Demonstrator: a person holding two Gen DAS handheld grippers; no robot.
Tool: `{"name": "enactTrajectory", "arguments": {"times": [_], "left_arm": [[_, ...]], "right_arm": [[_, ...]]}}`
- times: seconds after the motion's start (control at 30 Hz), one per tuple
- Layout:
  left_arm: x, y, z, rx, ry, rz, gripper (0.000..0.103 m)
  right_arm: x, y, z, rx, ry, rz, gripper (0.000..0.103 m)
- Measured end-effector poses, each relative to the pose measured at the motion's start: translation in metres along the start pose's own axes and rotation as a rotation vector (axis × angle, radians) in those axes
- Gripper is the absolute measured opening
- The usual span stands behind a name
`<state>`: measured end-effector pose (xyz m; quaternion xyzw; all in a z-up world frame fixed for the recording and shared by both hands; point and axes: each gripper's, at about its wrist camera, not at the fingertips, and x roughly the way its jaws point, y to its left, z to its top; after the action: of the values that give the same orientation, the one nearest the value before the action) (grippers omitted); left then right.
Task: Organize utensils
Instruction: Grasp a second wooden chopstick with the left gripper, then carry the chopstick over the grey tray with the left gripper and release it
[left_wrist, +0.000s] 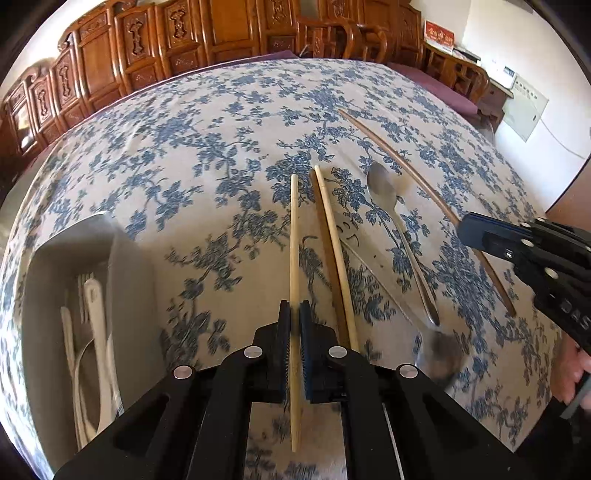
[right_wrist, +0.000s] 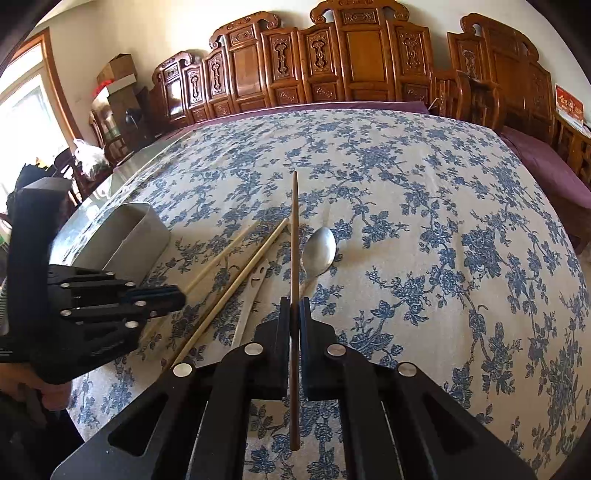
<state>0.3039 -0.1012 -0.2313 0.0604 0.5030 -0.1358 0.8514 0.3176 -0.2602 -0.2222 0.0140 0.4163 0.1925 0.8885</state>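
My left gripper (left_wrist: 294, 314) is shut on a light bamboo chopstick (left_wrist: 294, 240), held above the table. My right gripper (right_wrist: 294, 310) is shut on a dark brown chopstick (right_wrist: 294, 236); it also shows in the left wrist view (left_wrist: 413, 173). On the cloth lie a light chopstick (left_wrist: 334, 251) beside a dark one (left_wrist: 327, 251), a metal spoon (left_wrist: 384, 192) and a flat metal utensil with a smiley cut-out (right_wrist: 255, 280). A grey metal holder (left_wrist: 122, 258) at left contains white utensils (left_wrist: 98, 332) and a fork.
The table has a blue floral cloth (right_wrist: 424, 221). Carved wooden furniture (right_wrist: 332, 74) lines the far side. The right gripper's body (left_wrist: 535, 258) shows at the right of the left wrist view, the left gripper's body (right_wrist: 92, 302) at the left of the right wrist view.
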Motion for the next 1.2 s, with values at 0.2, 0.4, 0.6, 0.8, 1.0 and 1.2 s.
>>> {"name": "enactTrajectory", "arguments": {"times": [0.2,0.4,0.6,0.8,1.0,1.2], "left_arm": [[-0.040,0.017,-0.019,-0.054,-0.057,-0.027,0.004],[-0.073,0.027,-0.027,-0.071,-0.108,-0.024,0.004],[-0.100,0.039,-0.037,-0.084,-0.139,0.001,0.004],[-0.116,0.055,-0.042,-0.099,-0.162,0.034,0.004],[-0.115,0.080,-0.046,-0.134,-0.164,0.061,0.004],[-0.089,0.107,-0.050,-0.156,-0.111,0.101,0.004]], "right_arm": [[0.000,0.010,0.001,-0.020,-0.001,0.014,0.006],[-0.001,0.026,0.002,-0.048,-0.005,0.043,0.006],[-0.001,0.043,0.003,-0.079,-0.006,0.069,0.006],[0.000,0.062,0.002,-0.110,-0.002,0.092,0.006],[0.000,0.080,0.001,-0.146,0.002,0.113,0.006],[0.006,0.087,-0.001,-0.160,0.017,0.112,0.006]]}}
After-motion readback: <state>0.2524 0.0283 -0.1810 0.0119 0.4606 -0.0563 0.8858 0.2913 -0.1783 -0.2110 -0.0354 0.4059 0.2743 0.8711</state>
